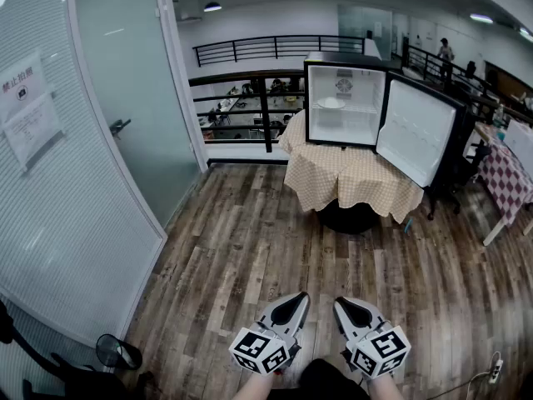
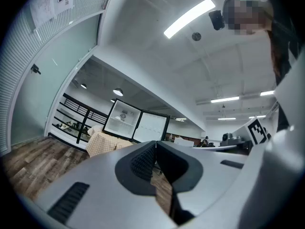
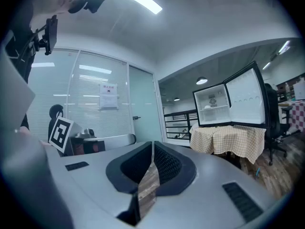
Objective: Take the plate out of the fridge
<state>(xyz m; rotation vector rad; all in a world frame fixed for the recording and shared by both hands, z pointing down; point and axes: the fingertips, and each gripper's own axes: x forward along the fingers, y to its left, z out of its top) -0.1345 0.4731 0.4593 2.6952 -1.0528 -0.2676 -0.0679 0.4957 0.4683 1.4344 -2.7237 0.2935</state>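
I looked over a room with a glass wall (image 1: pixel 100 140) at left and a wood floor (image 1: pixel 250 240) running to a cloth-draped table (image 1: pixel 350 177). On it stood the fridge (image 1: pixel 346 98), its door (image 1: pixel 416 132) open rightward. The plate (image 1: pixel 331 103) lay flat, face up, on its shelf. Well apart from it, the left gripper (image 1: pixel 300 297) and right gripper (image 1: pixel 340 302) were clenched on nothing.

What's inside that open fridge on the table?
A white plate sits on the shelf inside the fridge. Nothing else shows from this distance; small things would be too far to make out.
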